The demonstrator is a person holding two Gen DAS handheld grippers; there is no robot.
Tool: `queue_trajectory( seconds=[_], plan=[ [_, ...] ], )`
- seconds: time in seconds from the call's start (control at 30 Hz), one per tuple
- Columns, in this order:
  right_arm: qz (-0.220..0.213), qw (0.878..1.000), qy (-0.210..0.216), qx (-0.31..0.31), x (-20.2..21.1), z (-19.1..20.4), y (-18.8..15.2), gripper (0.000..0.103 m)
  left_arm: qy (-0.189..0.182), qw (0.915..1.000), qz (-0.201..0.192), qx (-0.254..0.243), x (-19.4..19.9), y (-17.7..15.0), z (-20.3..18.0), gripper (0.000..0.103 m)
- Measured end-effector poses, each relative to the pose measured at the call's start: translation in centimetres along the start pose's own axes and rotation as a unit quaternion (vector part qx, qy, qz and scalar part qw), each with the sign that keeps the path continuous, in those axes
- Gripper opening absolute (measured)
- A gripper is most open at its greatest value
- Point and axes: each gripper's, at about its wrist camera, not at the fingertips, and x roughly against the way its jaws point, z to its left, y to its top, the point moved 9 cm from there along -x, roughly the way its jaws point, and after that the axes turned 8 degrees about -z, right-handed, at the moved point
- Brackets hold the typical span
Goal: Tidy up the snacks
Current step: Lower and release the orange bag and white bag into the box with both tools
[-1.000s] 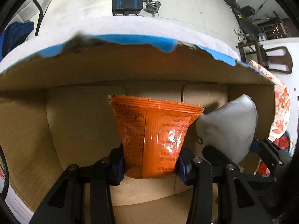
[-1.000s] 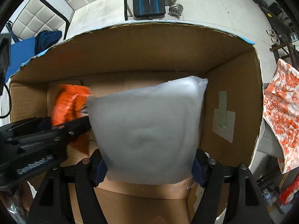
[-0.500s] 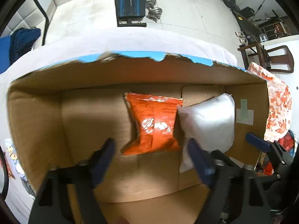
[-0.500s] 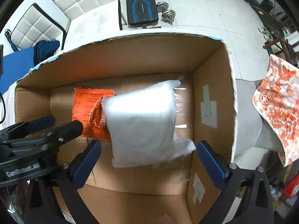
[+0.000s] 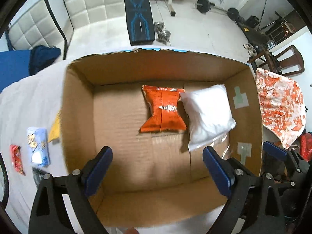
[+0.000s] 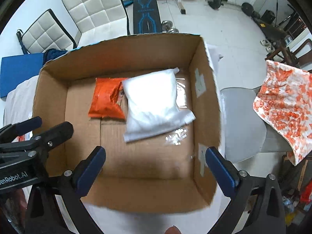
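An open cardboard box (image 5: pixel 78 117) (image 6: pixel 50 97) stands on a white-covered table. On its floor lie an orange snack bag (image 5: pixel 162 112) (image 6: pixel 106 99) and, touching its right side, a white bag (image 5: pixel 206 115) (image 6: pixel 154 101). My left gripper (image 5: pixel 157 170) hovers open above the box's near half, nothing between its blue pads. My right gripper (image 6: pixel 155 168) is open too, above the near edge, empty. The left gripper's black body (image 6: pixel 29 146) shows at the left of the right wrist view.
Left of the box on the cloth lie a light blue packet (image 5: pixel 38 149), a red packet (image 5: pixel 16 159) and a yellow packet (image 5: pixel 55 128). An orange-patterned cloth (image 5: pixel 280 113) (image 6: pixel 286 107) hangs at the right. White chairs (image 6: pixel 93 7) and gym gear stand beyond.
Both grippers opened and let go of their bags, the orange one from the left, the white one from the right. Both then pulled up and back out of the box.
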Motion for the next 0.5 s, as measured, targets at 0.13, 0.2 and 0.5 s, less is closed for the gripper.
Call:
queue_trajectory(
  seconds=[0.13, 0.2, 0.5],
  plan=[
    [-0.021, 1.000, -0.002, -0.007, 3.0, -0.8, -1.6, 0.103, 0.020, 0.9992, -0.032, -0.014, 2.1, -1.3, -0.9, 0.095],
    [-0.035, 0.999, -0.003, -0.012, 4.7, -1.2, -2.2, 0.103, 0.028, 0.9983, -0.047, -0.018, 3.4, -2.1, -1.3, 0.095],
    [-0.074, 0.997, -0.009, -0.022, 11.9, -1.9, -3.9, 0.103, 0.018, 0.9953, -0.092, -0.021, 10.2, -3.4, -3.3, 0.095]
  ],
)
